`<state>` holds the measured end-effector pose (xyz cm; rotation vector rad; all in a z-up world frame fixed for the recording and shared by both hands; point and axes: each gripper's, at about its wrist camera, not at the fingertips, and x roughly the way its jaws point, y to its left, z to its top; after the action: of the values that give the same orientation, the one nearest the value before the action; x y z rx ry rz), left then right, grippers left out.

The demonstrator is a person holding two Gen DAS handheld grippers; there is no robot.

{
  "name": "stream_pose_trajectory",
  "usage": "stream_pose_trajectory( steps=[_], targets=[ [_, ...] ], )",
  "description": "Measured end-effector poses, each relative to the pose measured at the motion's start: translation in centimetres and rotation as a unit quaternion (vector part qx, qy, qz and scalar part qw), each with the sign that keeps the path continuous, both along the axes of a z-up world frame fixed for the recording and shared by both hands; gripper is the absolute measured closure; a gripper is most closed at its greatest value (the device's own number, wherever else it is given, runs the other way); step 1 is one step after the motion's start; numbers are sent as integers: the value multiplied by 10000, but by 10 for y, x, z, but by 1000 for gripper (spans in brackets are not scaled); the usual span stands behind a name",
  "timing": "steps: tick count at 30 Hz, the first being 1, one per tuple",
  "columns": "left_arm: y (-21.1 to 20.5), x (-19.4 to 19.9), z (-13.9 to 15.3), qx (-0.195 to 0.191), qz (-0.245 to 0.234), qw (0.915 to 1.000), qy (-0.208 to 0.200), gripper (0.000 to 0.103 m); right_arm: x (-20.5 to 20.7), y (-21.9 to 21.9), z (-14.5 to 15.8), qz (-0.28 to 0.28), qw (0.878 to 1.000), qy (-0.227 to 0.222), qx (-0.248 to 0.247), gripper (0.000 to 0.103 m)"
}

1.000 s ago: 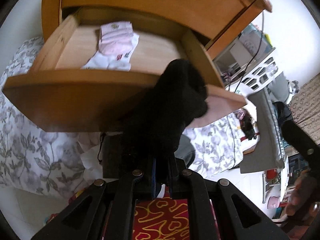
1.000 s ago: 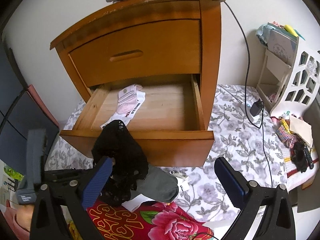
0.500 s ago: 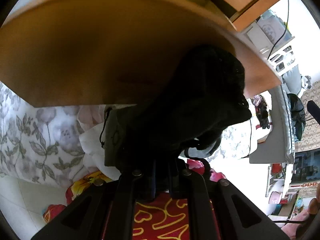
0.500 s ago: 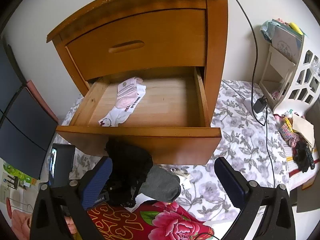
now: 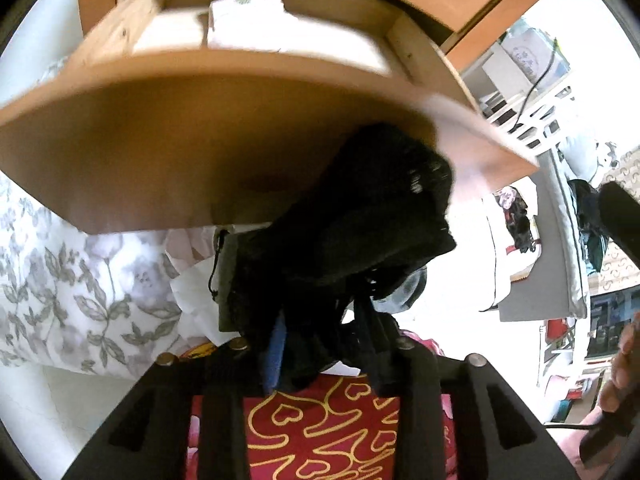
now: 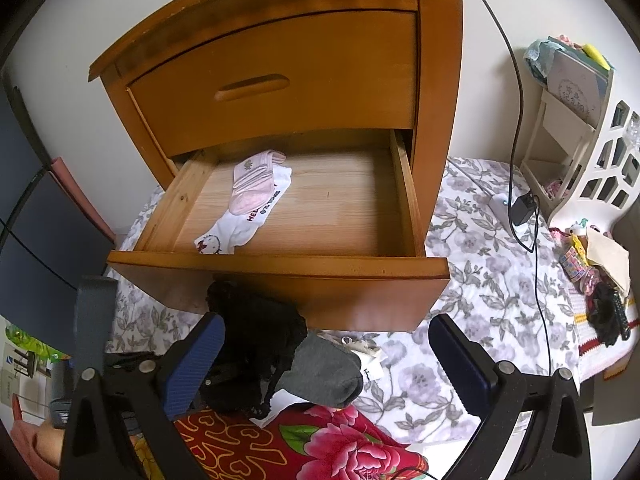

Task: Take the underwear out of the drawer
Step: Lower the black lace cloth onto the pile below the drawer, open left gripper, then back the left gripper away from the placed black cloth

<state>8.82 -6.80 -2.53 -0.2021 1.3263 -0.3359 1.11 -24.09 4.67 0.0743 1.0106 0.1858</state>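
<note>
The left gripper (image 5: 320,340) hung below the drawer (image 6: 280,258) front, jaws opening with the black underwear (image 6: 256,344) bunched between them, already out at seven o'clock of the drawer. To my eye the lace could snag on a pad and drag along instead of dropping onto the clothes pile. At four o'clock the right gripper (image 6: 320,360) stood wide apart, holding nothing.

Daylight fills both fisheye views, edges bowed and vignetted black. The left wrist view is motion-blurred, its right side blown out white; the drawer front (image 5: 208,152) sits in shadow.
</note>
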Motion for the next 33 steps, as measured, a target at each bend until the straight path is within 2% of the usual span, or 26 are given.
stream_pose_trajectory(
  steps=[2,6,8,11,15,18,33],
  targets=[
    [0,-1,8,-27,-35,9999,-91,65,0,0,0,-2,10000,-5,2,0],
    [2,-3,24,-36,-43,9996,-289,53,1,0,3,1,10000,-46,3,0],
    [3,-3,32,-57,-33,9993,-379,52,1,0,5,-1,10000,-72,3,0],
    [6,-4,44,-88,9,9986,-513,40,0,-1,7,-18,9999,-110,2,0],
    [10,-5,58,-115,48,9974,-705,36,-1,-1,11,-40,9999,-157,2,0],
    [14,-5,66,-96,144,9964,-834,26,-1,-1,12,-41,9998,-192,7,0],
    [50,3,100,73,744,9887,-1298,25,-1,2,19,15,9996,-267,-28,0]
  ],
)
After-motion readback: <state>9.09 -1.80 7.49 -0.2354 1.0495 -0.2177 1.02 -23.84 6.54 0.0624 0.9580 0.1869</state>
